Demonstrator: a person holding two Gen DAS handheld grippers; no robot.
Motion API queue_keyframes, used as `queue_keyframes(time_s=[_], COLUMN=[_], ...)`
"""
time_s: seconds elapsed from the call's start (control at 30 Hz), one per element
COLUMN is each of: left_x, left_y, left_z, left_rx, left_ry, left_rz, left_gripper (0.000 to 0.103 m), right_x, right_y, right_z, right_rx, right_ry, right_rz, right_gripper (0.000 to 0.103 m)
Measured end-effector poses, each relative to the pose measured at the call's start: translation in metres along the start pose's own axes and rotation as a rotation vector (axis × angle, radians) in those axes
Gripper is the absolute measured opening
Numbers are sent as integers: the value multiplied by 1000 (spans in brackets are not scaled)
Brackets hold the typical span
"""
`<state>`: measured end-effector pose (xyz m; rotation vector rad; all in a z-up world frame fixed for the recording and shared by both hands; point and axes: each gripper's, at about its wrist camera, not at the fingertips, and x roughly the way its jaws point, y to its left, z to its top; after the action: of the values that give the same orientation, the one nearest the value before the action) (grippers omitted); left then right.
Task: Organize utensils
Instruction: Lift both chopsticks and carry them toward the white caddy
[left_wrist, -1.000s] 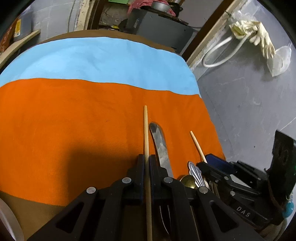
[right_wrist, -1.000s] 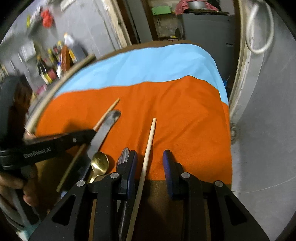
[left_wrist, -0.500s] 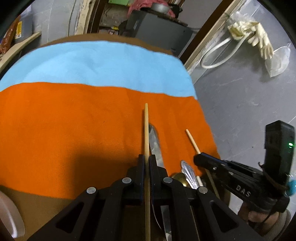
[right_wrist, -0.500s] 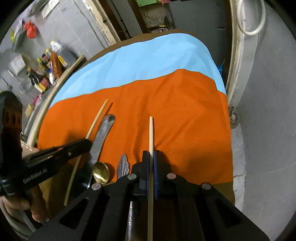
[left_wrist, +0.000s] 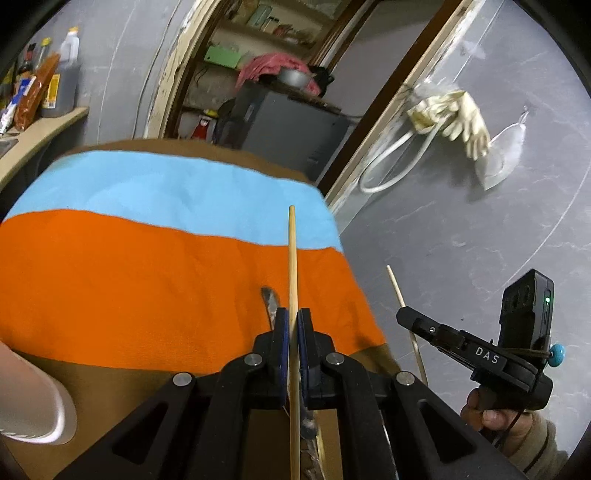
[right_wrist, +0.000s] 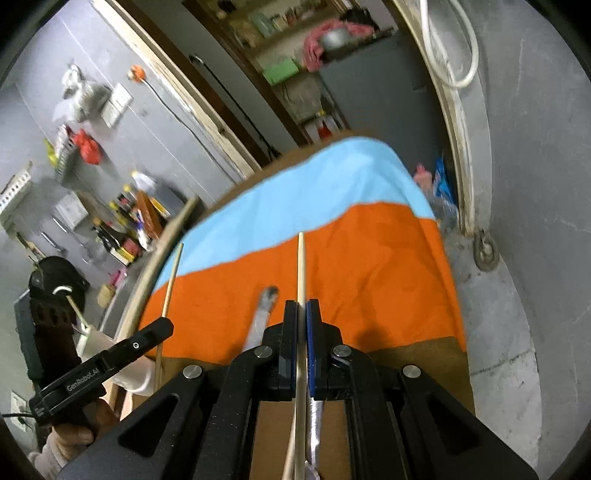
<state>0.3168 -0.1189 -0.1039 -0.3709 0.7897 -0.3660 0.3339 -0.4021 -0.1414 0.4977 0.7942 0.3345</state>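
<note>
Left wrist view: your left tool (left_wrist: 293, 325) is pinching a wooden chopstick (left_wrist: 292, 258) that runs straight ahead between its pads. Just left of them a knife tip (left_wrist: 269, 297) lies below on the orange cloth (left_wrist: 147, 280), with the blue cloth (left_wrist: 166, 192) farther ahead. Off to the right, your right tool (right_wrist: 302, 314) clamps a second chopstick (right_wrist: 300, 266); beneath both spreads the brown tabletop (left_wrist: 122, 387).
</note>
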Motion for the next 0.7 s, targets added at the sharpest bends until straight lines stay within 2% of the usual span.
queue_keyframes(time_s=[0.17, 0.4, 0.7], left_x=[-28, -72, -143], left_y=[1, 6, 57], left_z=[5, 15, 35], left_rx=[-4, 27, -16], left_ry=[-39, -101, -220], left_rz=[-28, -43, -44], left_gripper=[5, 5, 5], right_x=[-34, -66, -68], right_y=[19, 71, 142], right_z=[0, -1, -10], right_rx=[-26, -55, -80], right_ry=[-76, -181, -261], right_rz=[22, 70, 158], right_gripper=[4, 4, 4])
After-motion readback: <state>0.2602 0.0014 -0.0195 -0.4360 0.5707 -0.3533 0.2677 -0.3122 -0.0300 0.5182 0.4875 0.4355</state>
